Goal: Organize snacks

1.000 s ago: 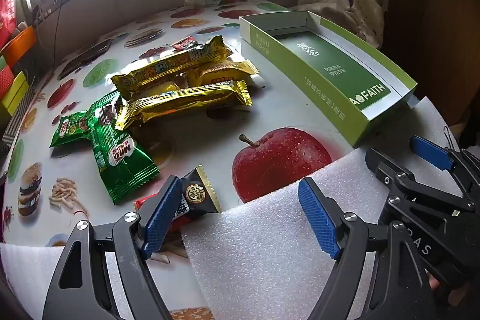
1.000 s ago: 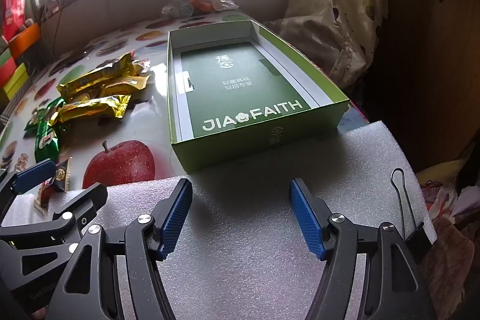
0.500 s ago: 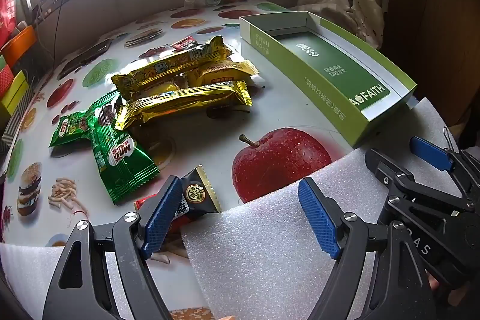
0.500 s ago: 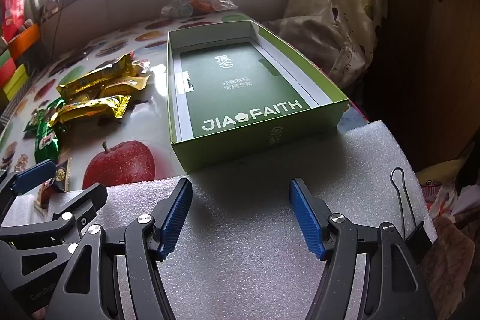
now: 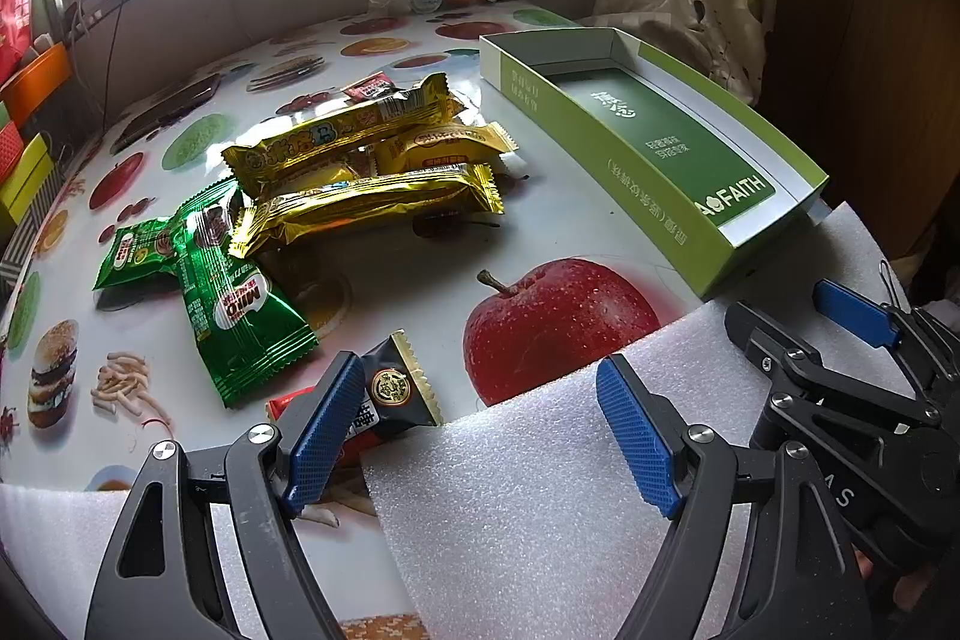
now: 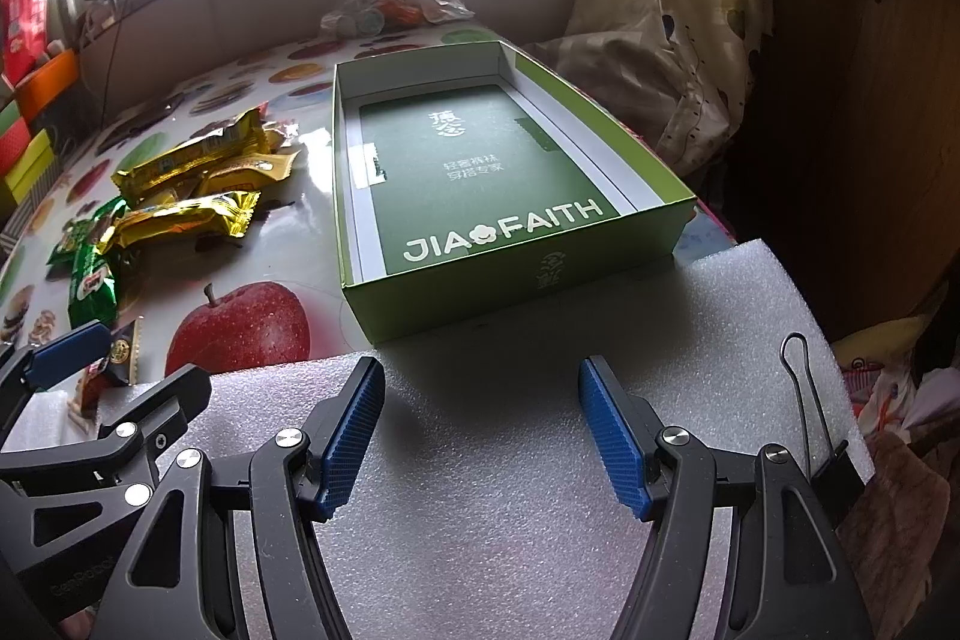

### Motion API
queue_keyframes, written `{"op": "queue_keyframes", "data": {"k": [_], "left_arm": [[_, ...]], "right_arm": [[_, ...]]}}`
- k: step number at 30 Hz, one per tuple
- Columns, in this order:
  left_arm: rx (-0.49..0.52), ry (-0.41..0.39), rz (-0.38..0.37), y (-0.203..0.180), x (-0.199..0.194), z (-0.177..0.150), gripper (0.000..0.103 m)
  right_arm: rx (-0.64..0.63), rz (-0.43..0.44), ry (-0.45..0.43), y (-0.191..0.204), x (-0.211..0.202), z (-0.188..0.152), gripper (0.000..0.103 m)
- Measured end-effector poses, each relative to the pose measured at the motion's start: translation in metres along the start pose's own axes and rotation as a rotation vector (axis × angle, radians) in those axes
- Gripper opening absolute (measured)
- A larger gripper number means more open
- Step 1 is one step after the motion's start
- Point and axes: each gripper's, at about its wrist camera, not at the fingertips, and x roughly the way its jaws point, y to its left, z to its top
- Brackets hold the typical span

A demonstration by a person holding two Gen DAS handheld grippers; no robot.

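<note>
Both pairs of fingers are held spread and empty: left gripper (image 5: 480, 430), right gripper (image 6: 480, 436). Nothing has been shifted since a second ago; snacks (image 5: 360, 172) are left piled beside the bare green box (image 6: 510, 280), so sorting is unstarted.

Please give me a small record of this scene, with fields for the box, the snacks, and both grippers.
box: green box, open, no snacks inside
snacks: gold packets, green packets and a black packet, on the table left of the box
left gripper: open, holds nothing
right gripper: open, above white foam sheet
</note>
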Motion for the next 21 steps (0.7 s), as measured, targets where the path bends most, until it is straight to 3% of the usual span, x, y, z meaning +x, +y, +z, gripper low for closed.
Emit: {"op": "queue_keyframes", "data": {"k": [21], "left_arm": [[-0.003,-0.002,-0.005,0.0015,-0.0003,-0.0003,0.080]], "right_arm": [[-0.001,-0.001,0.000,0.0000,0.0001,-0.0001,0.068]]}}
